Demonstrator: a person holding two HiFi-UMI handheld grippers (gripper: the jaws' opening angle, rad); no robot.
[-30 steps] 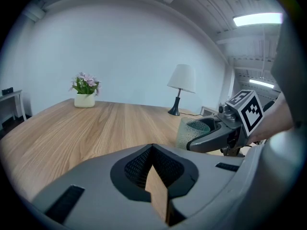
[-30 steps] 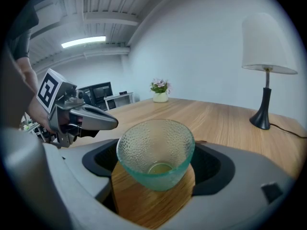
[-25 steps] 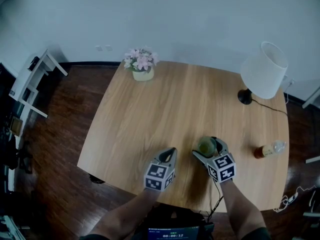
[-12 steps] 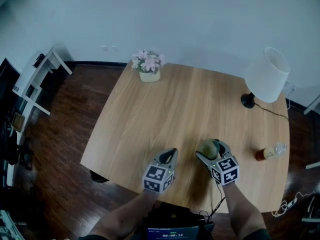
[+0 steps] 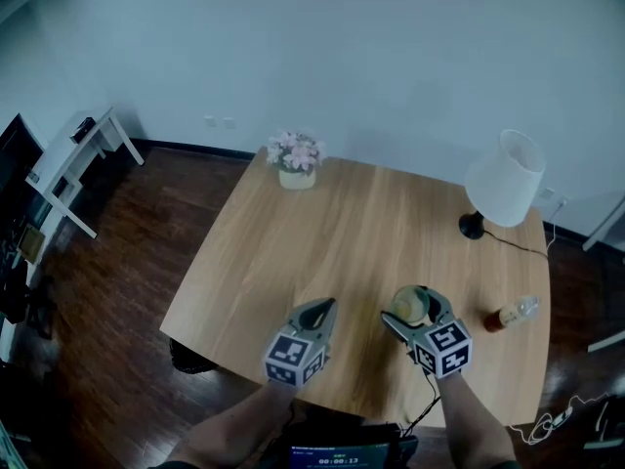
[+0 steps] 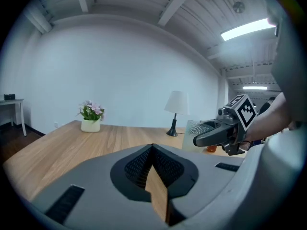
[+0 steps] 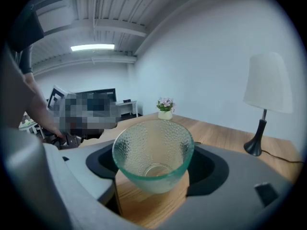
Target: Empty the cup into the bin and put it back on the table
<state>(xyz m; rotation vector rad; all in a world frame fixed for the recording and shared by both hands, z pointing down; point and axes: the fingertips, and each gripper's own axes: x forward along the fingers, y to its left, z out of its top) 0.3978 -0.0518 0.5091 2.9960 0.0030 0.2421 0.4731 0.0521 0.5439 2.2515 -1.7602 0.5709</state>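
Compared with a second back, the right tool (image 5: 411, 307) had drawn its jaws in a touch, and the head view had shifted so the whole bench (image 5: 322, 223) sat further up the frame. At this point those jaws were clamped on the cup (image 7: 153, 152), a clear dimpled glass, standing upright between them with its mouth up. It was out near the front edge of the bench, right of the middle. Couldn't tell from where things stood whether its base was on the wood or just off it.

Just to its left, close but not touching, the left tool (image 5: 320, 308) hovered over the same front edge with its jaws pinched together and nothing in them.

Off to the right of the cup a small bottle (image 5: 508, 313) with a red end lay on its side. Further back on that side stood a lamp (image 5: 503, 179) with a white shade and a dark base, its cord trailing off the edge. At the far edge was a little pot of pink flowers (image 5: 297, 160). Dark wooden floor (image 5: 127, 262) showed all round, with a white shelf (image 5: 83, 149) by the wall on the left.
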